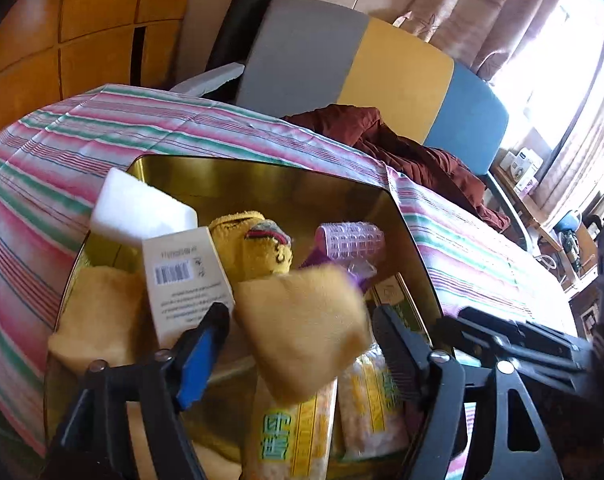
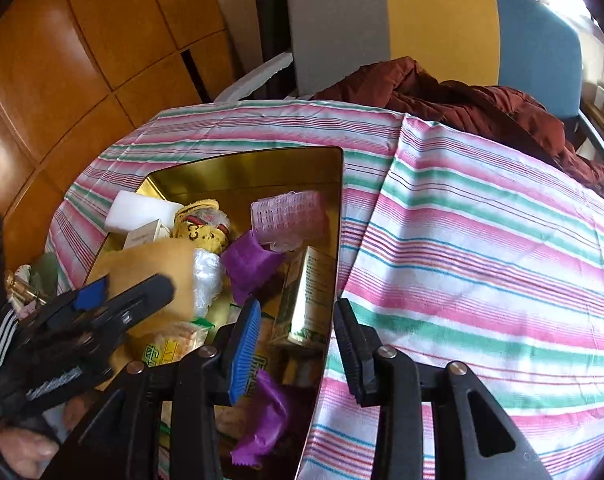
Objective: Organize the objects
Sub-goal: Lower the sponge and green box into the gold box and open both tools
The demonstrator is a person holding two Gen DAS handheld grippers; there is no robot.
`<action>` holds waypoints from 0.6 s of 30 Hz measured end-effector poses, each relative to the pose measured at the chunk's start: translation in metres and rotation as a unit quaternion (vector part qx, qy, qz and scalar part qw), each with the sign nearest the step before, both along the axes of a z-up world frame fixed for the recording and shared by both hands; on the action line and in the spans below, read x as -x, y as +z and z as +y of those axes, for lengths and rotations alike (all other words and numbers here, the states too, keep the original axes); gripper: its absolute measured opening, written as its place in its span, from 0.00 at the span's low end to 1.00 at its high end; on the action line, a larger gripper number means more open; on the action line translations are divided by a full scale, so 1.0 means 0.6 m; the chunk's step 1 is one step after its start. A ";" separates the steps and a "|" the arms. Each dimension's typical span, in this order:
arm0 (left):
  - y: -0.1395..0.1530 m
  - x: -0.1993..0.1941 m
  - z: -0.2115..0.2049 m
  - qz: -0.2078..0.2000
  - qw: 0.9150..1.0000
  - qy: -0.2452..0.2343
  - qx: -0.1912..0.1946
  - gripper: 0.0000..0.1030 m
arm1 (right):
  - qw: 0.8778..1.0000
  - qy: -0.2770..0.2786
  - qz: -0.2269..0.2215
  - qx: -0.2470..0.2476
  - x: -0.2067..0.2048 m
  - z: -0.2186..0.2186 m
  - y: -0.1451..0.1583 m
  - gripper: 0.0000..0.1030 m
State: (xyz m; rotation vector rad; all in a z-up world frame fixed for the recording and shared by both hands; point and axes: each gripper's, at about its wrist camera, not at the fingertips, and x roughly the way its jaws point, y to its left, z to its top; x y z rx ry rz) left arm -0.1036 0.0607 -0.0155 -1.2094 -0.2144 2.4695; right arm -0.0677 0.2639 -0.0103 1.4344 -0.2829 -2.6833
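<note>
Left gripper (image 1: 298, 344) sitting jaws apart, yellow sponge (image 1: 305, 332) hanging blurred between pads, seemingly dropping over tin (image 1: 262, 168). I'm reading sponge as possibly bouncing off snack packs (image 1: 290, 432) at 6 o'clock. Right gripper (image 2: 298, 344) gaping slightly, straddling tin wall, holding nothing; I'm risking nudging tin across cloth (image 2: 481, 260).

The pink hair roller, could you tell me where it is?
In both views, the pink hair roller lies inside the gold tin, near its right wall, above the purple cloth.
</note>
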 end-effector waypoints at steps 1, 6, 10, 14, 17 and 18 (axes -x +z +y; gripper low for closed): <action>0.000 0.002 0.002 0.001 1.000 -0.002 0.000 0.85 | 1.000 0.000 0.001 -0.003 -0.002 0.000 0.000 0.38; 0.003 -0.011 -0.011 0.001 1.000 0.002 -0.006 0.88 | 1.000 -0.010 -0.003 -0.007 -0.011 0.001 -0.005 0.38; 0.012 -0.037 -0.037 0.016 1.000 0.014 -0.003 0.88 | 1.000 -0.005 0.001 -0.011 -0.019 -0.004 -0.003 0.38; 0.025 -0.064 -0.074 0.033 0.999 0.040 0.001 0.88 | 1.000 0.006 0.008 -0.015 -0.026 -0.020 0.002 0.38; 0.036 -0.083 -0.095 0.047 0.996 0.071 0.035 0.88 | 0.999 0.014 0.015 -0.028 -0.032 -0.039 0.006 0.38; 0.040 -0.088 -0.100 0.053 0.994 0.084 0.050 0.89 | 0.999 0.019 0.020 -0.039 -0.037 -0.049 0.008 0.38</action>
